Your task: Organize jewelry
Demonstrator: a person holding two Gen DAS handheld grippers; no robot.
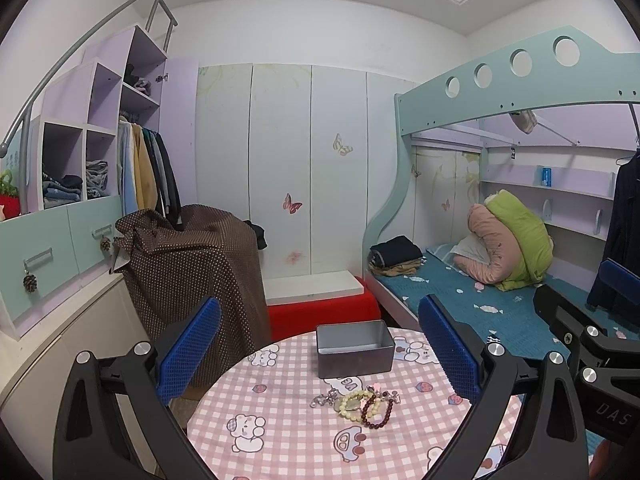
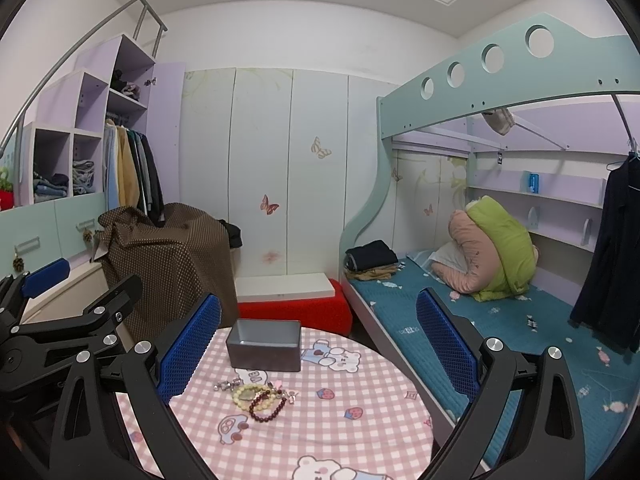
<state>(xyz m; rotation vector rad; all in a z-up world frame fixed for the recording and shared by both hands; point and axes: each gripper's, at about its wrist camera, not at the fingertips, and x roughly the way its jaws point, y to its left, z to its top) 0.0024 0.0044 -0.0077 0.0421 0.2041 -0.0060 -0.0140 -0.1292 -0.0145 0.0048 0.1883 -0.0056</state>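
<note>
Both grippers' fingers gape empty above the jewelry pile [image 1: 356,402]; only the left view shows inside the tin [image 1: 354,354].

Kid's room vibes: a teal bunk bed [image 1: 472,300] with a rolled green and pink quilt [image 1: 510,246], folded clothes [image 1: 396,256] at its foot, butterfly-stickered wardrobe doors [image 1: 280,168], hanging jackets [image 1: 146,172], and a brown dotted cloth [image 1: 192,264] draped over something.

The box [image 1: 354,354] stands on the table [image 1: 280,432], toward its far edge. The jewelry heap [image 1: 358,402] lies just in front of the box. Behind the box is the wardrobe [image 1: 280,168], and to its right the bed [image 1: 480,304].
</note>
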